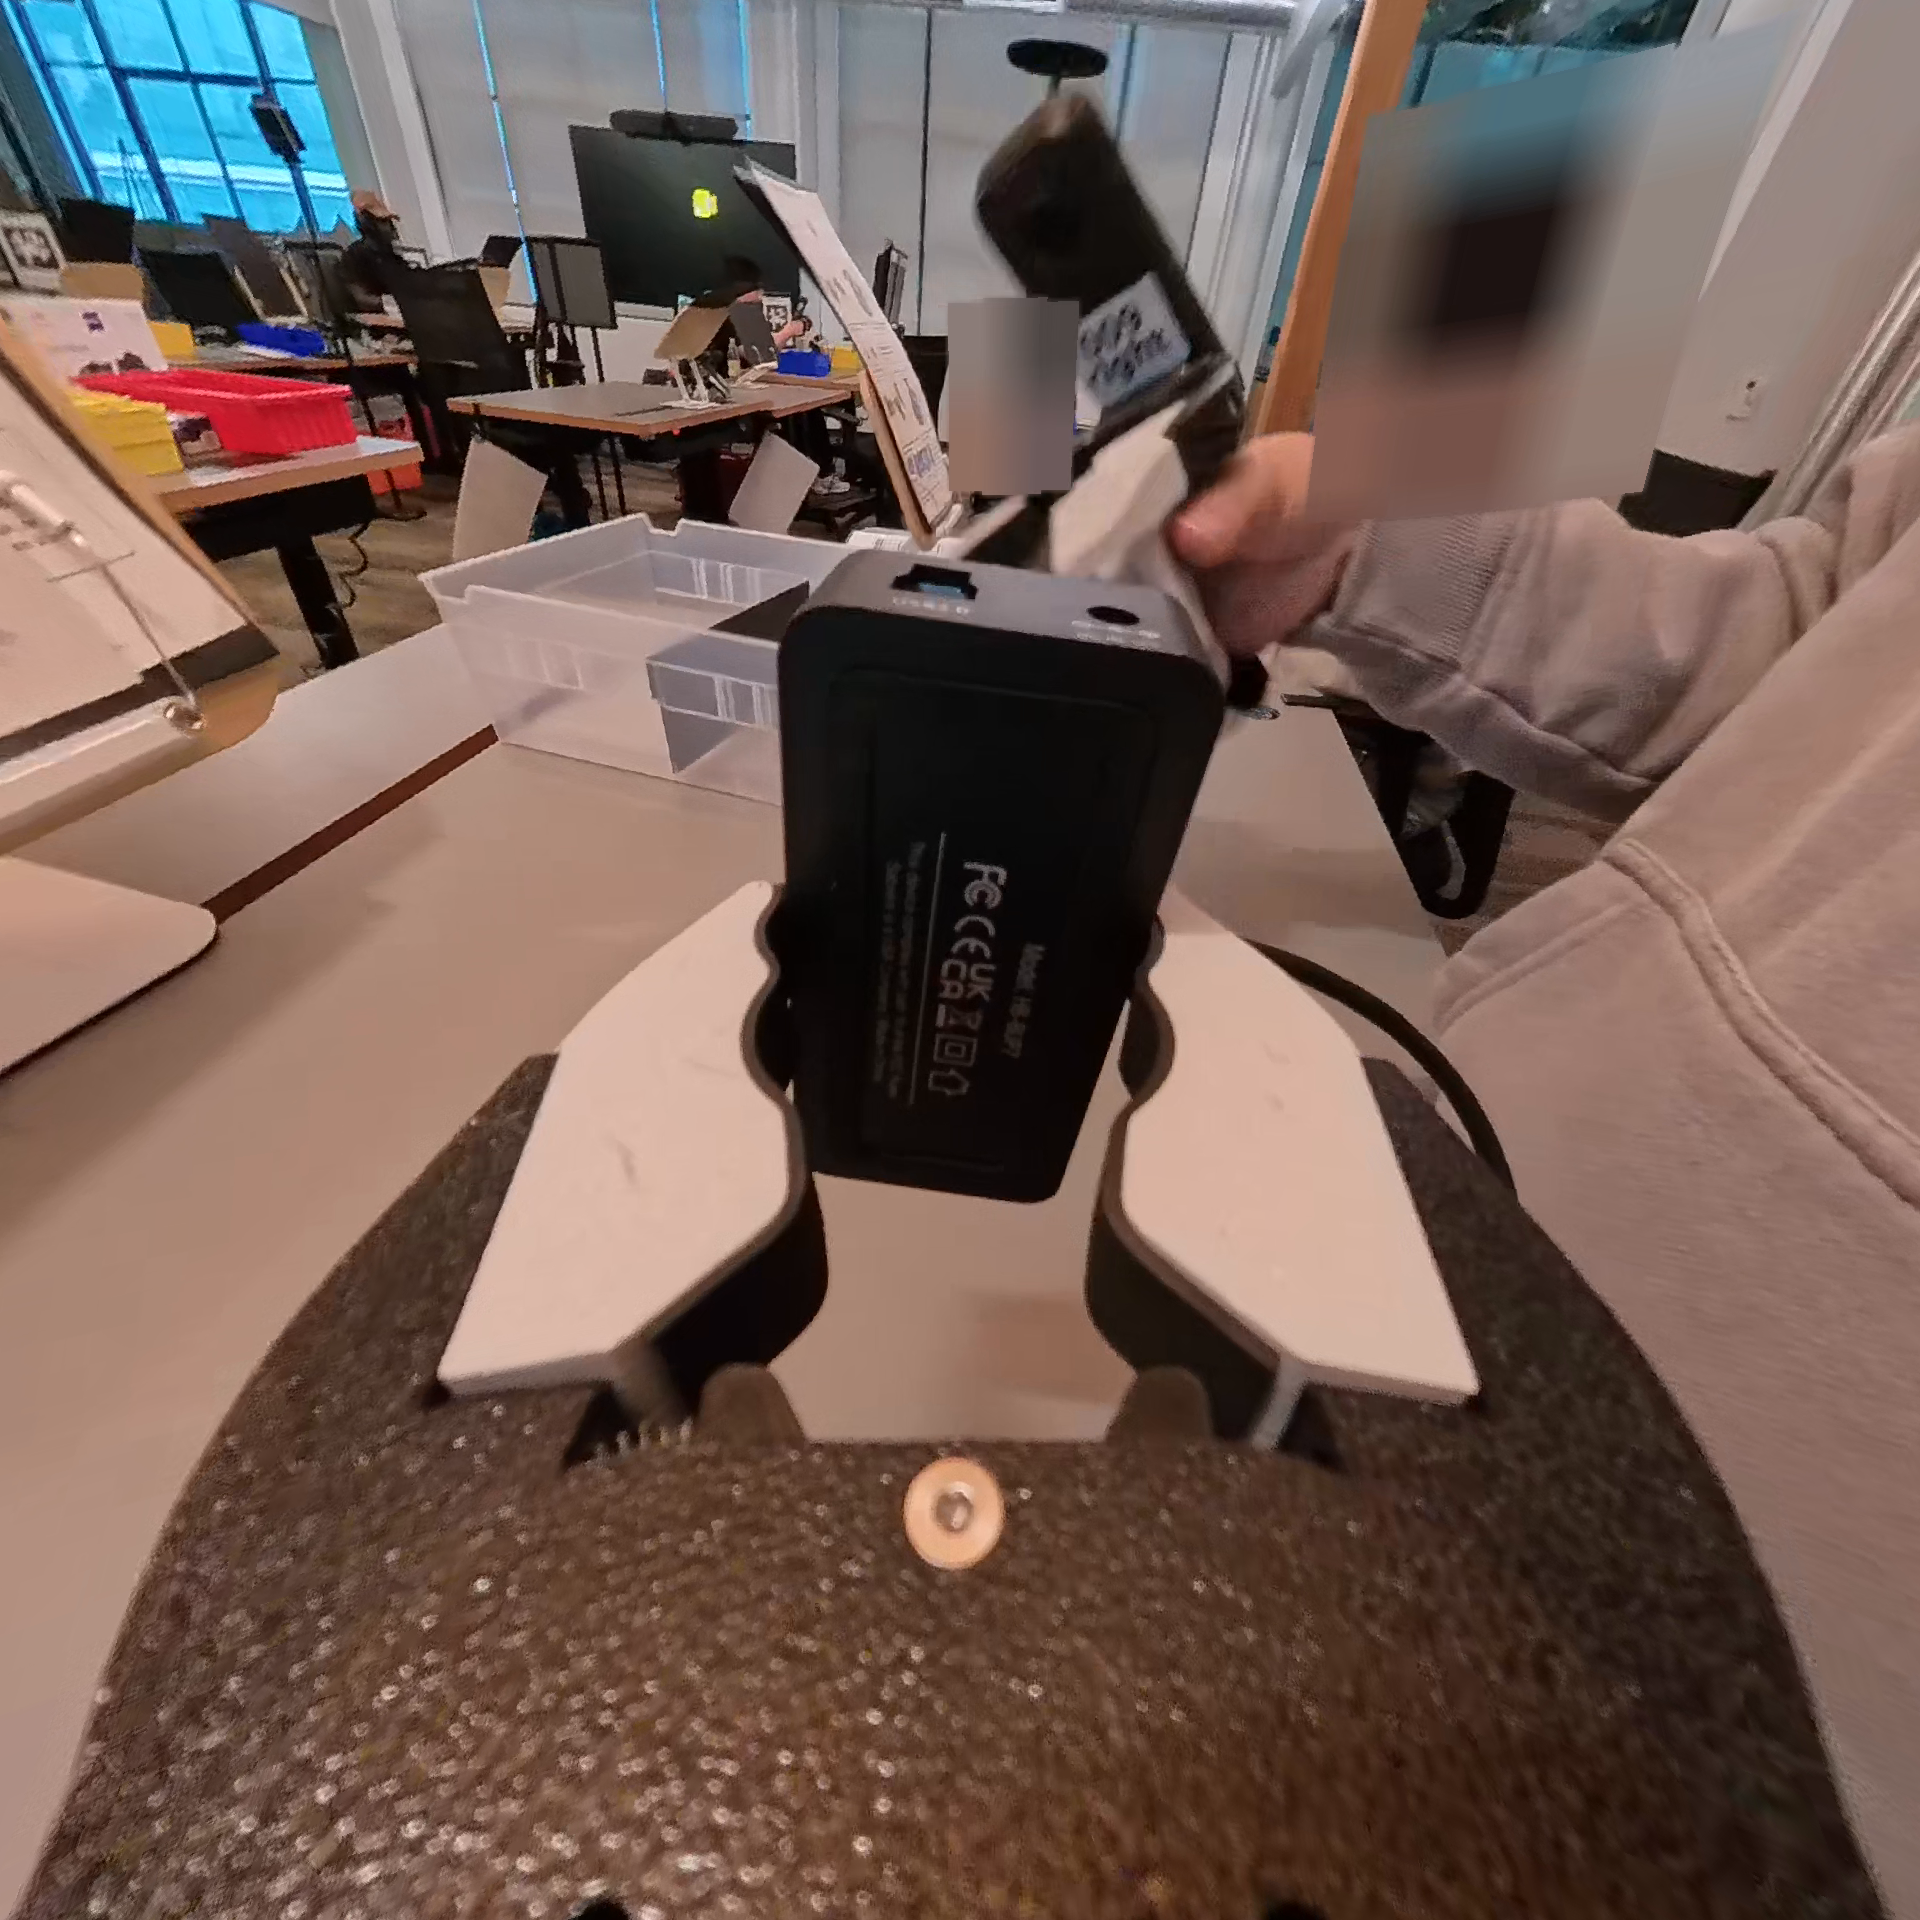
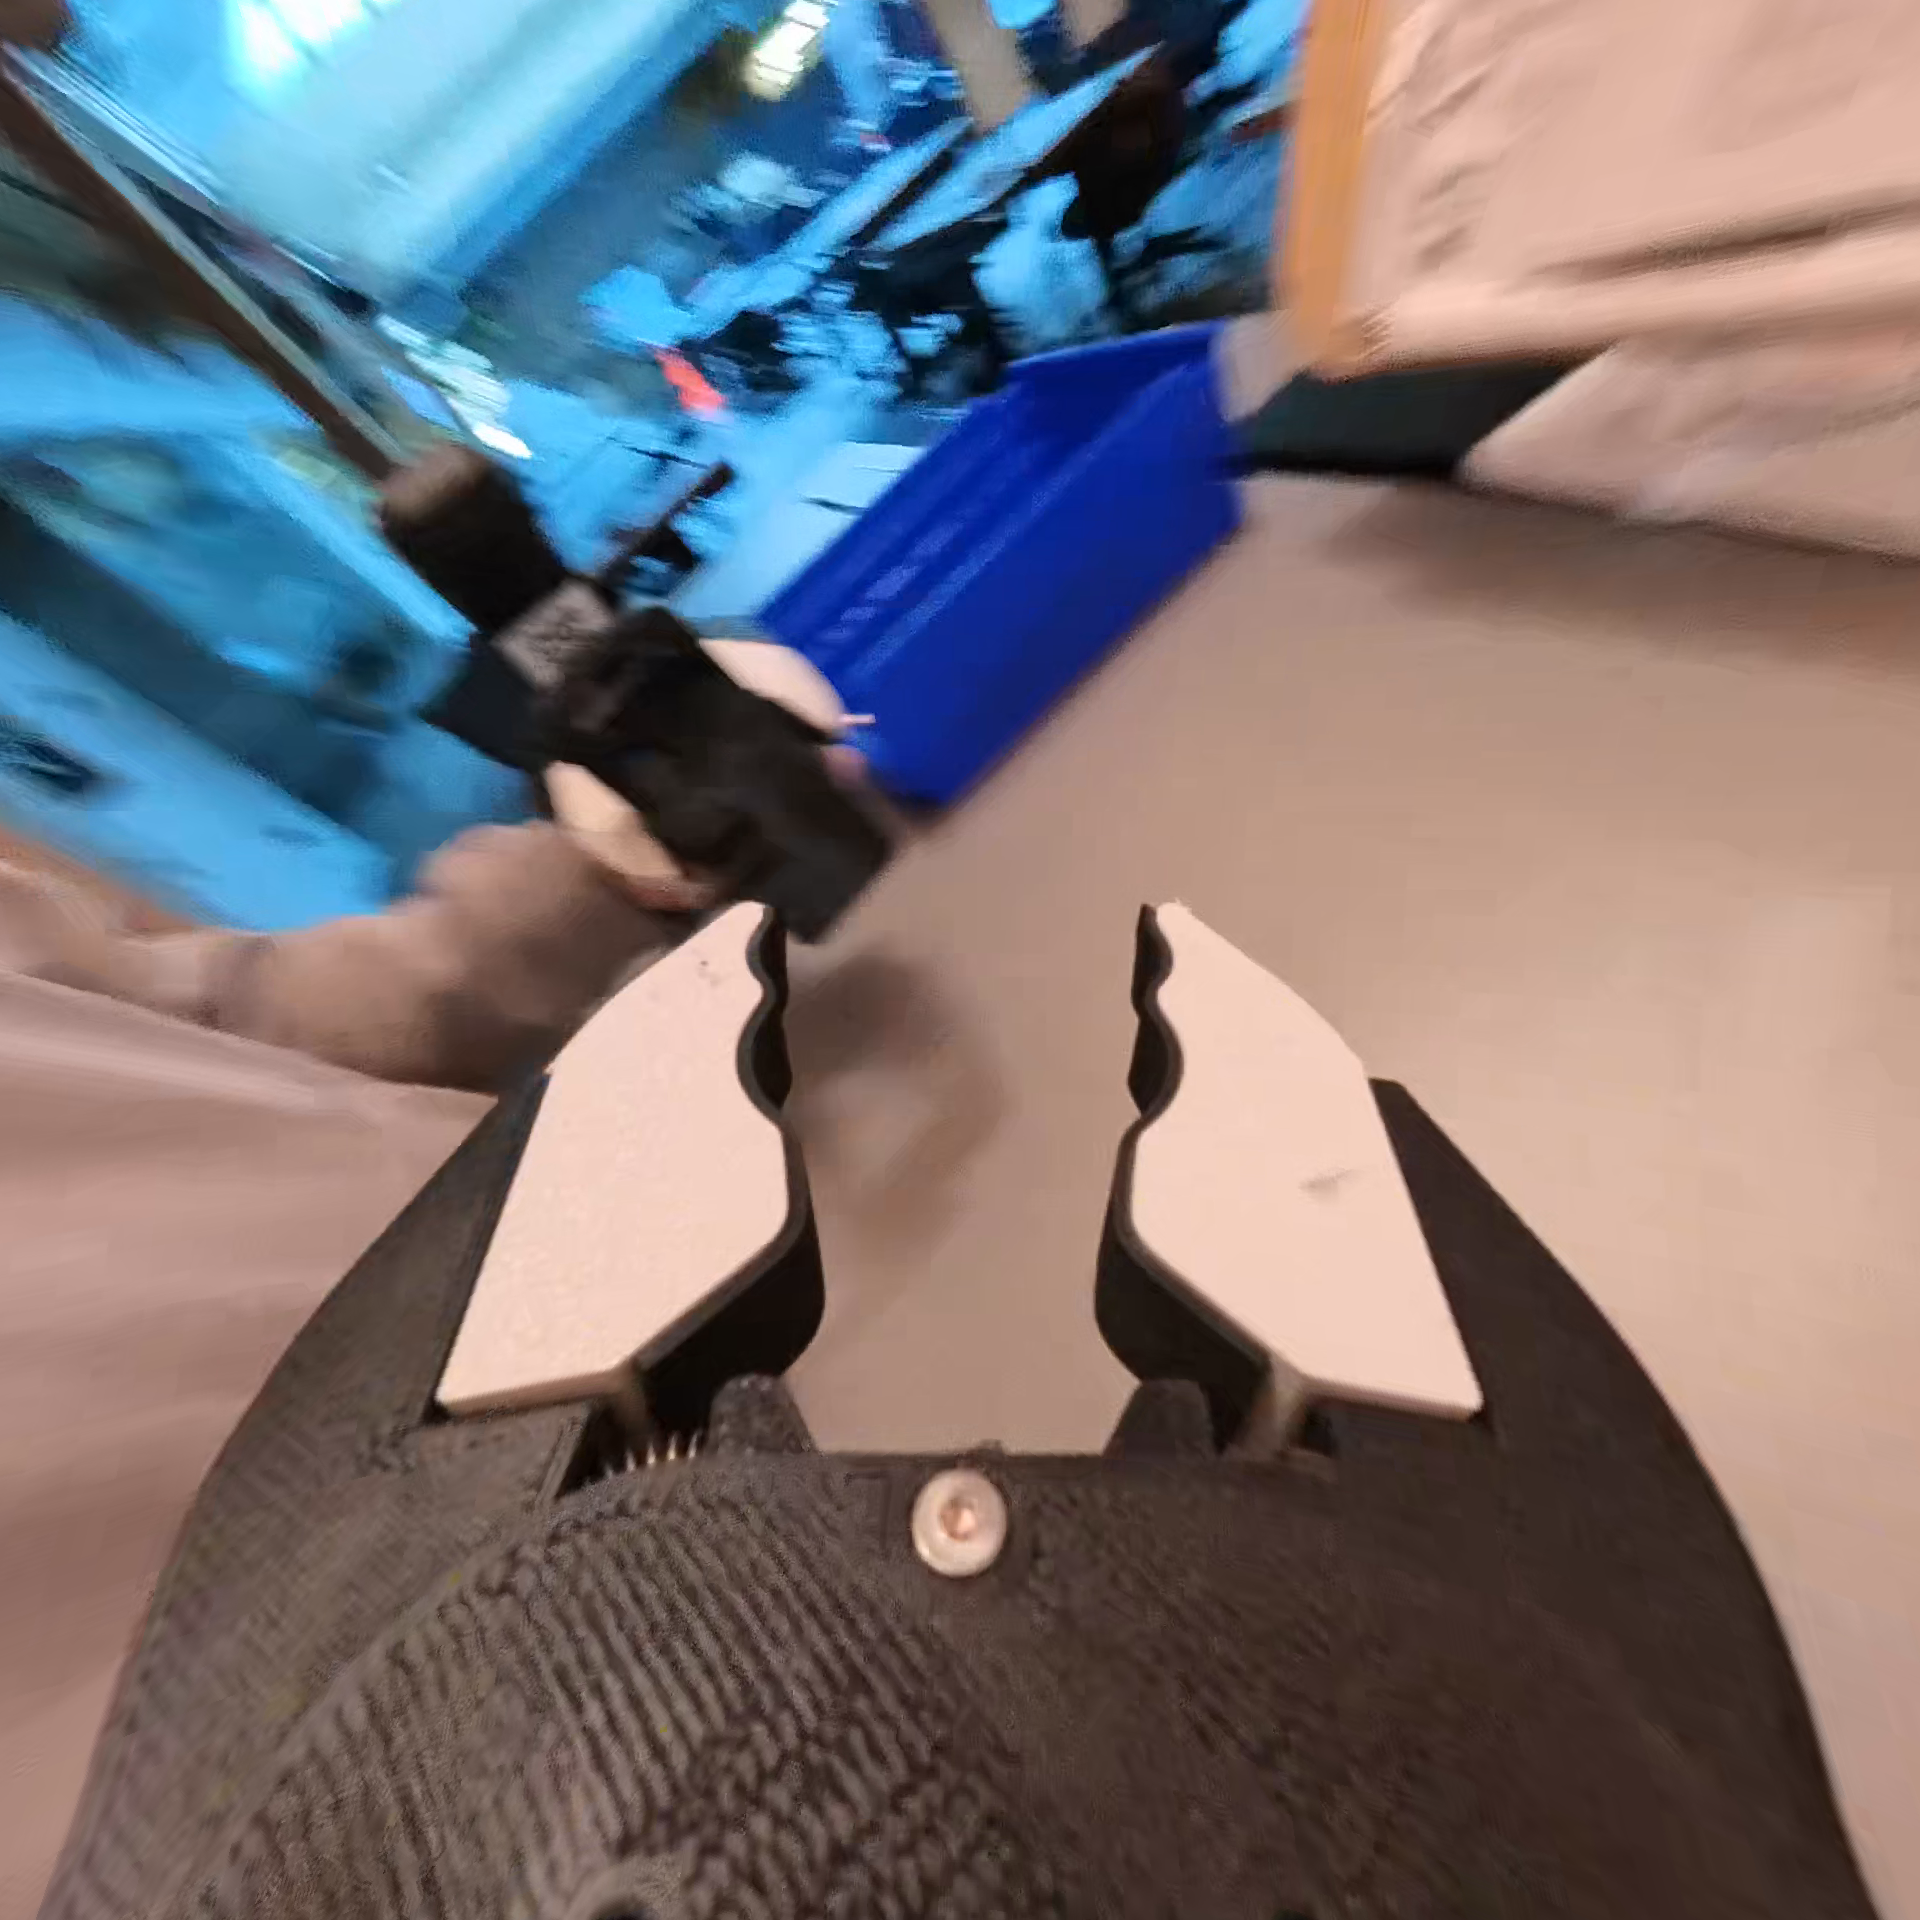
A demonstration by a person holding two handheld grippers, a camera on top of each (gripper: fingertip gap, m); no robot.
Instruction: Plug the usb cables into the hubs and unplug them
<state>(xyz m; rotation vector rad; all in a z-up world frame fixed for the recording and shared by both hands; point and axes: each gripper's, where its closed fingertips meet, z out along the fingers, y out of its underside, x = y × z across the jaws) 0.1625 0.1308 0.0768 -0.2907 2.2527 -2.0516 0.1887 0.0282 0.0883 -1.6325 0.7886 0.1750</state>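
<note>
My left gripper (image 1: 961,914) is shut on a black USB hub (image 1: 987,883) and holds it upright above the beige table (image 1: 416,935), printed underside toward the camera. Two ports show on the hub's top end; both look empty. A black cable (image 1: 1423,1049) curves on the table right of the gripper. The right gripper (image 1: 1112,343) shows behind the hub, held up in a hand (image 1: 1257,551). In the blurred right wrist view, my right gripper (image 2: 961,914) is open and empty above the table (image 2: 1455,935). The left gripper with the hub (image 2: 717,769) shows at the left.
A clear plastic bin (image 1: 623,644) stands on the table behind the hub. A blue bin (image 2: 1018,582) sits on the table ahead of the right gripper. A person's beige sleeve and torso (image 1: 1662,1039) fill the right. A tilted board stand (image 1: 94,582) is at the left.
</note>
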